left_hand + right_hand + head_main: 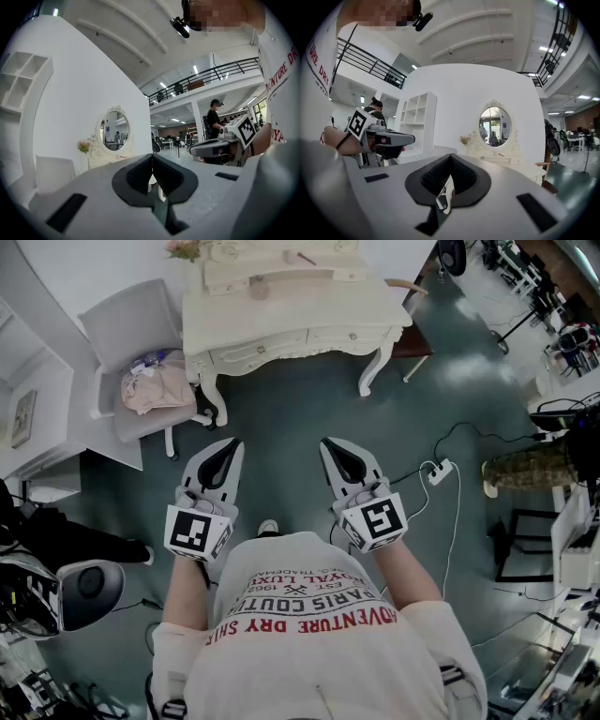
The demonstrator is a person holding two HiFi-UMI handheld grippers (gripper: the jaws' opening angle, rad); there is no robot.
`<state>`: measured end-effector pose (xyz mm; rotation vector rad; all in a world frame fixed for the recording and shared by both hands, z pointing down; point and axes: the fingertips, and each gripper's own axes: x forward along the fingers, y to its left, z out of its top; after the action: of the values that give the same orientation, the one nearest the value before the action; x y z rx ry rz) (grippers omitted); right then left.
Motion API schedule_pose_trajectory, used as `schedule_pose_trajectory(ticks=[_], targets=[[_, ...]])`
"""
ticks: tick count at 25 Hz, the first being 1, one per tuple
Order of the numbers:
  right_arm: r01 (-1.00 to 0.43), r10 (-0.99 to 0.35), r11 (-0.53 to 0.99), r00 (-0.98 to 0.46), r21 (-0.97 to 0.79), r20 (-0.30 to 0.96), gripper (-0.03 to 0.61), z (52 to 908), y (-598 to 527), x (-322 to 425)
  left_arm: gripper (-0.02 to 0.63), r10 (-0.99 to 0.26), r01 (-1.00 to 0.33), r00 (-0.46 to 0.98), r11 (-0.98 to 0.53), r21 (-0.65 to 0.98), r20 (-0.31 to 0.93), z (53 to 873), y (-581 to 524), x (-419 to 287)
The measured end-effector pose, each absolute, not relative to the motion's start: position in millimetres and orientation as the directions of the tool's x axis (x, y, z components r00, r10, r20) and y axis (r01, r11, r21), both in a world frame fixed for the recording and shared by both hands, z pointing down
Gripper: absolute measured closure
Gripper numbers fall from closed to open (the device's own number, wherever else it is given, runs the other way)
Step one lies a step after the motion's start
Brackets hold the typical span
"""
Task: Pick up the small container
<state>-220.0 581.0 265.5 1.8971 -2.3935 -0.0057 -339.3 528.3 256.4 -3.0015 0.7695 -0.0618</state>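
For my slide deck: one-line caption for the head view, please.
Person stands facing a white table and chair, left gripper and right gripper both shut, held out over the floor.

dressing table (291, 317): cream | floor (291, 413): dark teal | chair (127, 329): grey

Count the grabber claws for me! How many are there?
2. The left gripper is at the head view's left and the right gripper at its right, both shut, held out toward the white dressing table. None seem hidden.
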Motion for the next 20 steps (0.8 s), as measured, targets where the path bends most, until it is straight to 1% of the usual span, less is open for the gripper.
schedule_pose_trajectory(ticks=[10, 14, 20], targets=[[-0.966, -0.966, 0.253, -0.249, 0.057, 0.065, 0.580, 278, 575, -217, 0.606, -0.486, -0.485, 0.874, -0.874, -0.042, 0.020, 264, 516, -335], [-0.966, -0.966, 0.256, -0.254, 0.029, 0.050, 0.580, 280, 567, -205, 0.606, -0.482, -0.481, 0.876, -0.876, -0.038, 0.018, 270, 508, -321], [-0.971, -0.969, 0.236, -0.233, 0.031, 0.081, 0.580, 292, 546, -180, 0.606, -0.471, -0.470, 0.882, -0.882, -0.020, 0.034, 281, 486, -295]])
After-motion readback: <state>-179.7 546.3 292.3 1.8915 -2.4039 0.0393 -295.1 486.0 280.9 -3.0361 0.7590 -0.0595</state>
